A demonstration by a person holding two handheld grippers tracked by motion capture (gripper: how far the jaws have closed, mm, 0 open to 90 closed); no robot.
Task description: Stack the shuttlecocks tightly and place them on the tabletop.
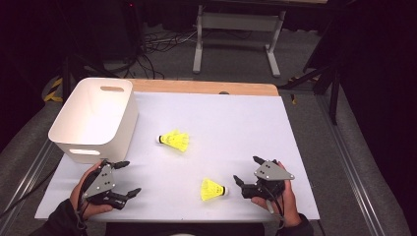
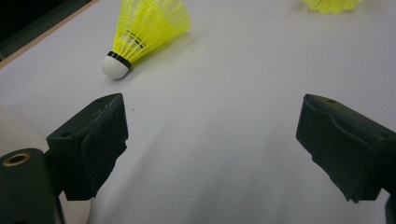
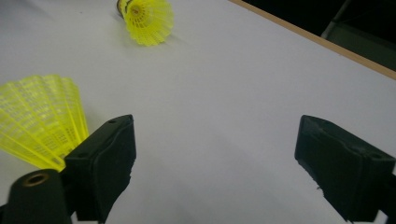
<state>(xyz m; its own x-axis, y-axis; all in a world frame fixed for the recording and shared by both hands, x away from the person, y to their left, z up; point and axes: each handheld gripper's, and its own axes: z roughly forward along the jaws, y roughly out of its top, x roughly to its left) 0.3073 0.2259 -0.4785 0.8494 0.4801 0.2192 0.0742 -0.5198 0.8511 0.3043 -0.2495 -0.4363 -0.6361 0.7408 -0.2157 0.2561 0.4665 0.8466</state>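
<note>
Two yellow shuttlecocks lie on their sides on the smooth, pale grey worktop (image 1: 236,123), whose far edge shows a strip of bare wood. The nearer shuttlecock (image 1: 212,190) has a flared, mesh-like plastic skirt, ribbed and translucent, tapering to a rounded white cork tip that points toward the right claw (image 1: 245,169). That tip lies just beside the claw's lower jaw, not between the jaws; in the right gripper view the skirt (image 3: 39,119) fans out beside the left-hand jaw. The right claw stands wide with only bare worktop between its blocky, matte black pads, whose rubbery faces look slightly roughened at the edges.

The farther shuttlecock (image 1: 174,140) rests near the middle of the worktop, its white tip ringed by a thin black band and turned toward the tub. It lies well apart from both claws.

The left claw (image 1: 127,177) is also wide, holding nothing, and sits close in front of the white tub (image 1: 93,118), a smooth, matte plastic bin with rounded corners and slot-shaped handle cut-outs. A grey three-cornered plate tops each claw.
</note>
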